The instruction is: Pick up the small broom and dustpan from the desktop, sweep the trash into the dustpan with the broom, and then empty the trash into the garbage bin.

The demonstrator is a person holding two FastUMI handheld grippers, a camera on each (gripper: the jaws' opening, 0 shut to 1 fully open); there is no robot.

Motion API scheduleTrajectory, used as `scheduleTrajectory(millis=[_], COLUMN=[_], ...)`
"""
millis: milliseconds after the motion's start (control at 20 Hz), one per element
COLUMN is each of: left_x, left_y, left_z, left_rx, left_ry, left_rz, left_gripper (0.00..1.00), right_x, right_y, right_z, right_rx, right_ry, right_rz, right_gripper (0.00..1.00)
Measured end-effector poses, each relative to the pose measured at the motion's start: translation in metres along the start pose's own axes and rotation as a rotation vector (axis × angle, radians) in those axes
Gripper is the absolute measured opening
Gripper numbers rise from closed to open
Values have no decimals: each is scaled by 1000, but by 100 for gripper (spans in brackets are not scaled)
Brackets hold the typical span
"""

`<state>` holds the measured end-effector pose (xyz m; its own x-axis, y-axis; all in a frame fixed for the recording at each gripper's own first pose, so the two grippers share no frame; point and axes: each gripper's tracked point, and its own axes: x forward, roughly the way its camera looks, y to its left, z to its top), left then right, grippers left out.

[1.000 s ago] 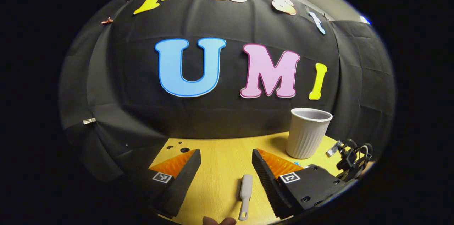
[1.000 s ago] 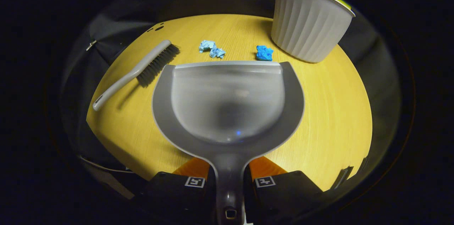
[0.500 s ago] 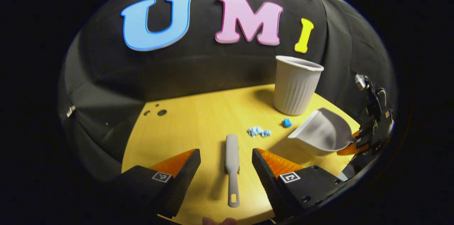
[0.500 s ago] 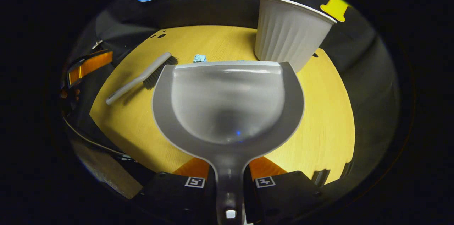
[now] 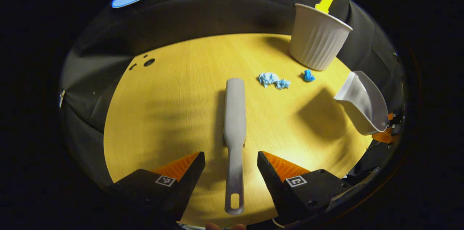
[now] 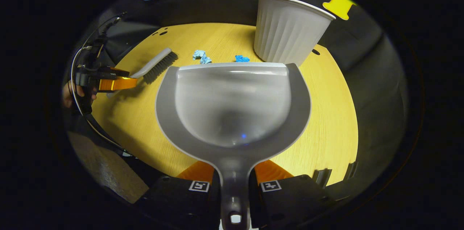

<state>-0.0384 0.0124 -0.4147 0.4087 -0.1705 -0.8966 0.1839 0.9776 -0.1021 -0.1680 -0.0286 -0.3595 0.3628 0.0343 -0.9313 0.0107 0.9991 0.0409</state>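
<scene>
A small grey broom (image 5: 234, 128) lies on the yellow desktop (image 5: 174, 106), handle toward me. My left gripper (image 5: 231, 161) is open, its fingers either side of the handle without touching it. From the right gripper view the broom (image 6: 154, 66) shows dark bristles, with the left gripper (image 6: 116, 84) over its handle end. My right gripper (image 6: 233, 179) is shut on the grey dustpan (image 6: 232, 103) handle, holding the pan above the desk. The dustpan (image 5: 362, 103) hangs at the right in the left gripper view. Blue paper scraps (image 5: 273, 80) (image 6: 201, 56) lie near the white ribbed garbage bin (image 5: 318, 37) (image 6: 288, 28).
A darker blue scrap (image 5: 308, 76) (image 6: 241, 58) sits close to the bin's foot. Small holes (image 5: 148, 62) mark the desktop's far left corner. Black cloth walls the desk at the back and sides. A hand (image 6: 69, 94) holds the left gripper.
My left gripper has tilted down and moved in, so the broom handle now lies between its open fingers. The right gripper keeps the dustpan lifted, and the view shifted slightly.
</scene>
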Motion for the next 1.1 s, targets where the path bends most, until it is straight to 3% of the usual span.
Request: scheduleTrajectory(millis=[500,600,750,900,1000,1100], left_x=[36,40,40,43,42,43], left_y=[-4,-1,1,-1,-1,-1], left_z=[-19,-18,-16,-12,-13,-11], left_rx=[10,18,-13,9,16,26], left_ry=[165,149,153,149,153,153], left_rz=[14,13,29,24,34,40], left_gripper=[82,76,60,51,34,30], right_x=[5,6,5,9,17,25], right_y=[-12,-15,-18,-18,-19,-32], right_z=[-9,-9,-8,-4,0,0], right_rx=[-23,-49,-86,-96,-90,-132], right_ry=[55,70,86,106,138,183], right_rz=[29,35,49,71,101,93], right_gripper=[36,36,36,36,36,36])
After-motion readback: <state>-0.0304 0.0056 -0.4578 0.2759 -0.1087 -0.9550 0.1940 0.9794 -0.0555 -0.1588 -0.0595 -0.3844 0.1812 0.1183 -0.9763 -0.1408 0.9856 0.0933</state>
